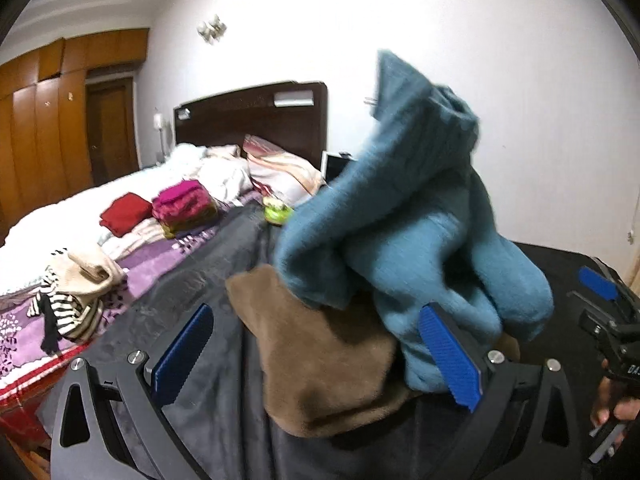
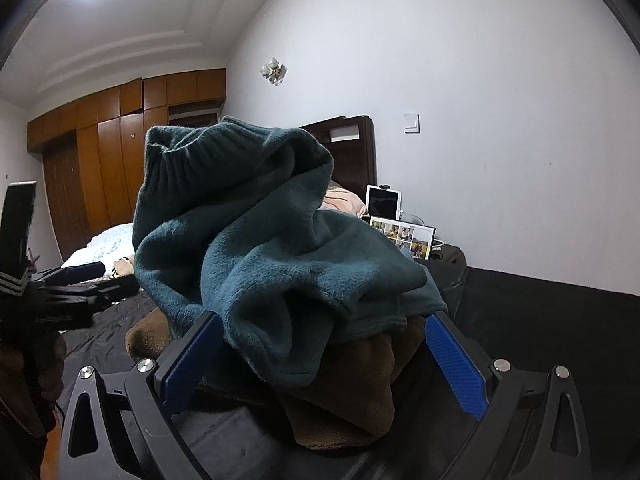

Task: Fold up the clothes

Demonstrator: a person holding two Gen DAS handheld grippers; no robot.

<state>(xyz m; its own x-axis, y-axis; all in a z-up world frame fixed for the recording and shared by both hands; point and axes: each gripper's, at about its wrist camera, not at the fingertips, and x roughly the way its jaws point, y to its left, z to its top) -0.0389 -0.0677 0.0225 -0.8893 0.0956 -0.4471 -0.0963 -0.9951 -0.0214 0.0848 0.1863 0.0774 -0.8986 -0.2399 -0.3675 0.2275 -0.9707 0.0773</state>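
Observation:
A teal fleece sweater (image 1: 404, 216) lies heaped on a brown fleece garment (image 1: 320, 364) on the dark grey bedspread (image 1: 200, 280). My left gripper (image 1: 316, 356) is open, its blue pads either side of the brown garment, the right pad against the teal sweater. In the right wrist view the teal sweater (image 2: 272, 240) rises as a tall pile over the brown garment (image 2: 352, 392). My right gripper (image 2: 324, 364) is open around the pile's near edge. The right gripper also shows at the left view's right edge (image 1: 608, 308).
Folded red (image 1: 126, 213) and magenta clothes (image 1: 184, 204), a striped garment (image 1: 68, 312) and pillows (image 1: 280, 168) lie on the bed to the left. A headboard (image 1: 256, 112), a wardrobe (image 2: 112, 160), a tablet and photo frame (image 2: 404, 232) stand behind.

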